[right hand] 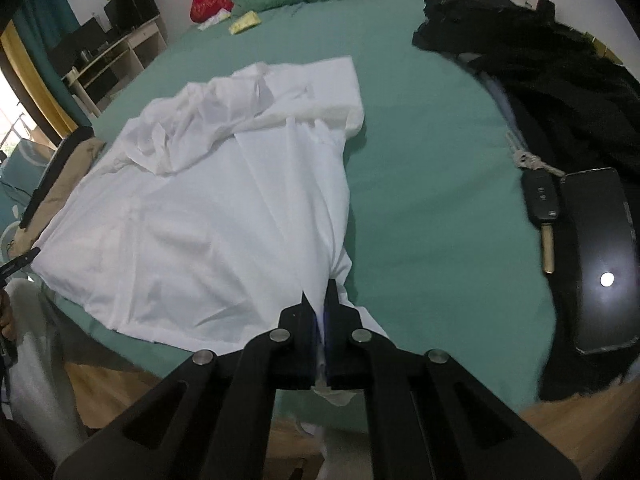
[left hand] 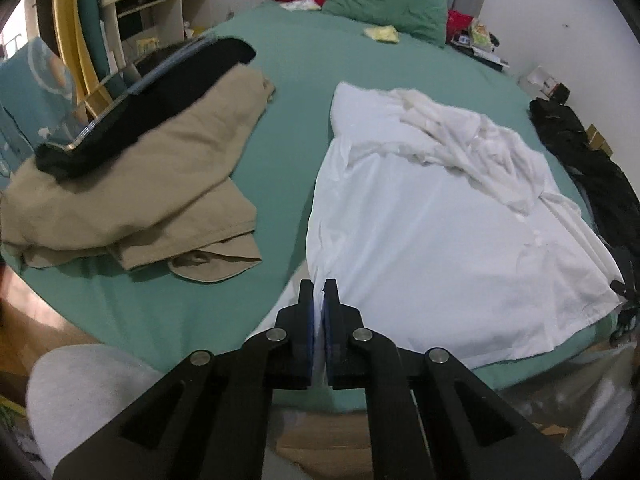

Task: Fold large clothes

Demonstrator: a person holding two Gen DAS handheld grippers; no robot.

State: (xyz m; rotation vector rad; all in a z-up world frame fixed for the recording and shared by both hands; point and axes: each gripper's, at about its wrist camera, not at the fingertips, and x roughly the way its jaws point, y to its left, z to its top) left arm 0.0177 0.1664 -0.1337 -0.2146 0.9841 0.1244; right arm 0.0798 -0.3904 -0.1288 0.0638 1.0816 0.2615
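A large white shirt [left hand: 440,232] lies spread on the green bed [left hand: 296,88], its far end crumpled. My left gripper [left hand: 319,290] is shut on the shirt's near left hem corner. In the right wrist view the same shirt [right hand: 208,208] stretches away from me, and my right gripper [right hand: 319,300] is shut on its near right hem corner, with white cloth pinched between the blue pads. Both corners sit at the bed's [right hand: 432,184] near edge.
Folded tan clothes [left hand: 140,192] with a black item [left hand: 152,100] on top lie left of the shirt. A black garment [right hand: 552,80], a car key [right hand: 542,208] and a black phone [right hand: 604,256] lie right. Pillows [left hand: 384,4] are at the far end.
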